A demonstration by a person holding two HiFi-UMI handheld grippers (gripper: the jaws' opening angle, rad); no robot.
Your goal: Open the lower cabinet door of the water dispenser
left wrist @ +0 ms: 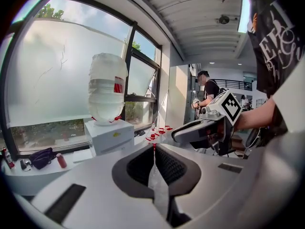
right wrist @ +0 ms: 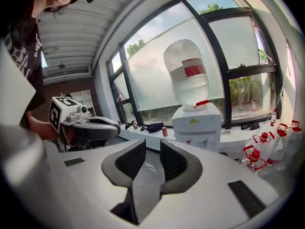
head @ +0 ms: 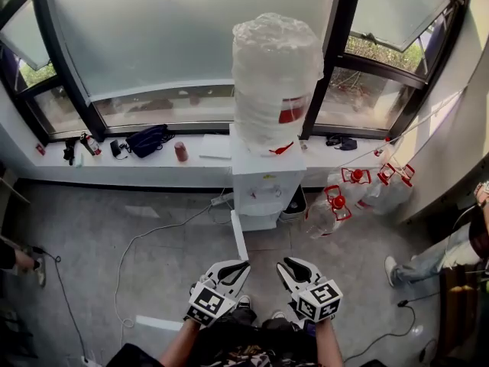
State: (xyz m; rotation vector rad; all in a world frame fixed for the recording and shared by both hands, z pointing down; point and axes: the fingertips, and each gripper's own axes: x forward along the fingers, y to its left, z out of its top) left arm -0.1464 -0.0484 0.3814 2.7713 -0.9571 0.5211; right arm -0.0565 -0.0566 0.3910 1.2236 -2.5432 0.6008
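- water dispenser [head: 263,183] stands upright against the window ledge [head: 153,167], with a big bottle [head: 275,75] on top. it is straight ahead of both grippers and well apart from them, its taps facing the person.
- lower cabinet door: a white panel [head: 240,239] juts from the dispenser's lower left corner towards the person, seen edge-on from above. i'd judge that is the door already swung out, though i can't be sure.
- left gripper [left wrist: 154,150] has its jaws pressed together on nothing. right gripper [right wrist: 152,146] has its jaws a little apart, with nothing between them.
- both point at the dispenser side by side, and the panel's free edge lies nearer the left one.
- the door's long axis would run up and down, like the dispenser's.
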